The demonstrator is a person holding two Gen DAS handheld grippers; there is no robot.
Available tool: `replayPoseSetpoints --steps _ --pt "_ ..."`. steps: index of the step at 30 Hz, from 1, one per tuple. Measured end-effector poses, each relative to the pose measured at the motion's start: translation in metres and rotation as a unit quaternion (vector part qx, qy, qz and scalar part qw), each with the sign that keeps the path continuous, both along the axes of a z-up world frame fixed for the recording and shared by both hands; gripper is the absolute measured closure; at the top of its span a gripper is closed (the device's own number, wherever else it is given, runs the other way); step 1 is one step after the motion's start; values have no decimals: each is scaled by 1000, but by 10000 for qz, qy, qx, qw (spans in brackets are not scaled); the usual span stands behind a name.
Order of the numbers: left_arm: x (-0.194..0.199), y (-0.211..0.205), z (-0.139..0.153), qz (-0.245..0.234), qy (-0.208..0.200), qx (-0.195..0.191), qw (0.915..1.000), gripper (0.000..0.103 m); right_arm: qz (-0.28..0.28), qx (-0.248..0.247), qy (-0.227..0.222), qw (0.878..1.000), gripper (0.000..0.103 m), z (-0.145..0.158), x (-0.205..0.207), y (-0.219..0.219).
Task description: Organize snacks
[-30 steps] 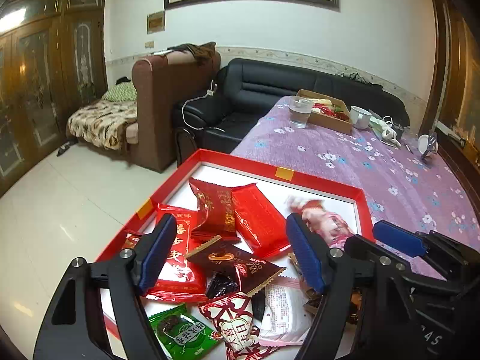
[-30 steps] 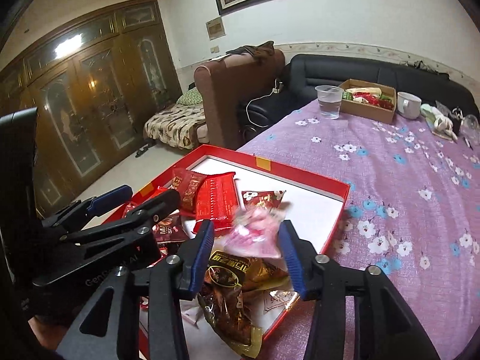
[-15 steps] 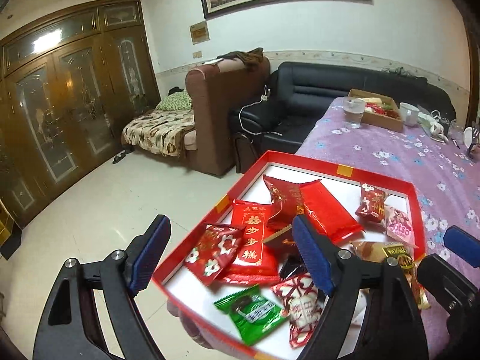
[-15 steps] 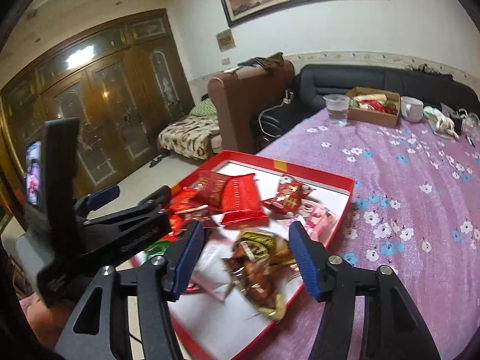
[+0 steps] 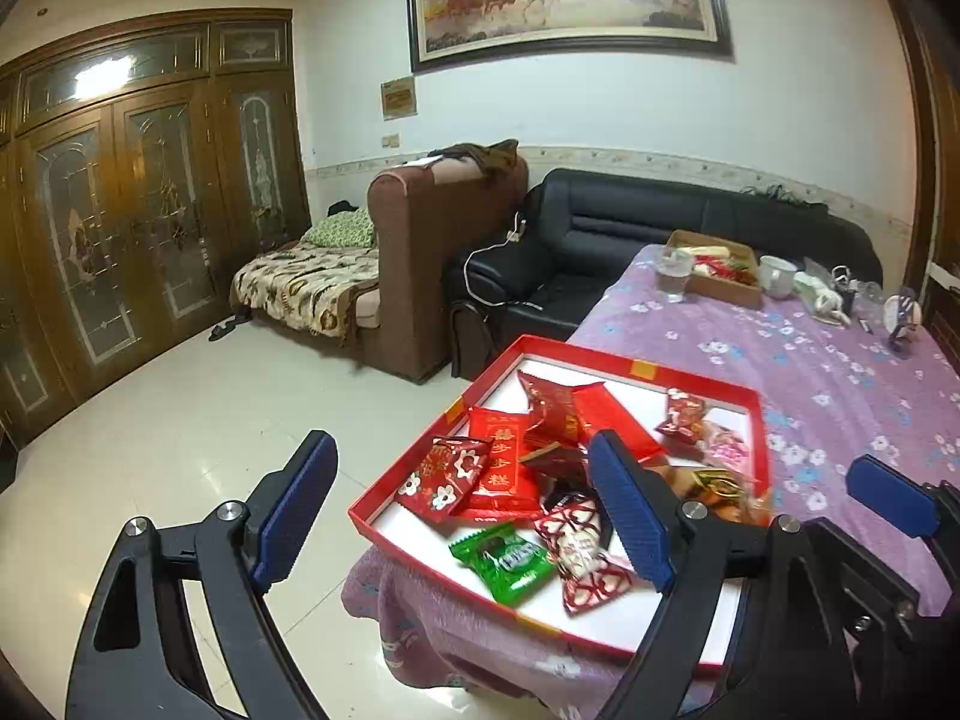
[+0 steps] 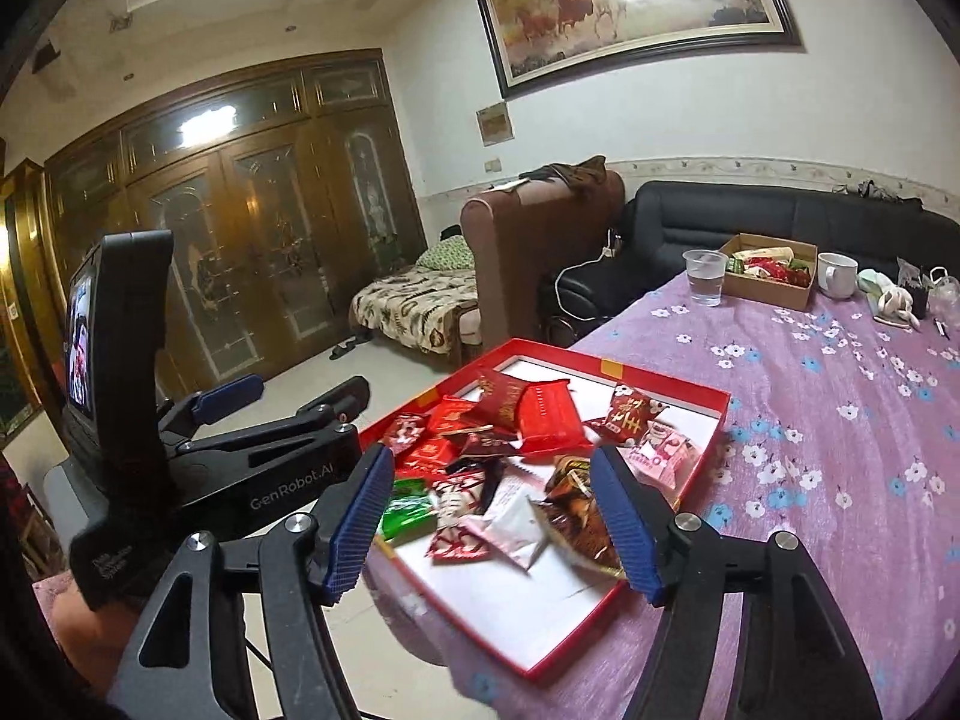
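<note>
my left gripper (image 5: 462, 516) hangs off the near left corner of the red tray (image 5: 757, 420), its jaws opening with nothing between them. my right gripper (image 6: 495, 519) hovers above the tray's near end, jaws also opening and empty. the snack packets (image 6: 543, 414) lie piled in the tray on the purple flowered tablecloth (image 6: 840, 420), a green packet (image 5: 504, 561) nearest.

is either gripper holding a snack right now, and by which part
Nothing is held. The left gripper and right gripper are both opening with nothing between their pads; the snacks lie in the red tray.
</note>
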State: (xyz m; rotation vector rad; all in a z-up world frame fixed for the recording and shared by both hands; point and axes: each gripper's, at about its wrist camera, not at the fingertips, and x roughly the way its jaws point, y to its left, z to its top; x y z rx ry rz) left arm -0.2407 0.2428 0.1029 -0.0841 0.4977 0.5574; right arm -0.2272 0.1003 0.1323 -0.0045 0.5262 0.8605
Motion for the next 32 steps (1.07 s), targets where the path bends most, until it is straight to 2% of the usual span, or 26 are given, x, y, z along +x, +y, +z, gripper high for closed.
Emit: replayPoseSetpoints --steps 10,15,22,29,32 --pt "-19 -23 17 -138 -85 155 9997 16 -115 215 -410 9989 29 20 -28 -22" --pt "-20 -35 22 -348 -66 231 9991 16 -189 314 -355 9987 29 23 -26 -31" --pt "-18 -39 23 -506 -59 124 9986 16 -254 409 -281 9984 27 23 -18 -38" --pt "-22 -45 27 -796 -447 48 9958 16 -306 577 -117 9978 26 18 -9 -44" --pt "-18 -47 28 -771 -426 83 9961 15 -411 658 -12 9970 26 17 -1 -50"
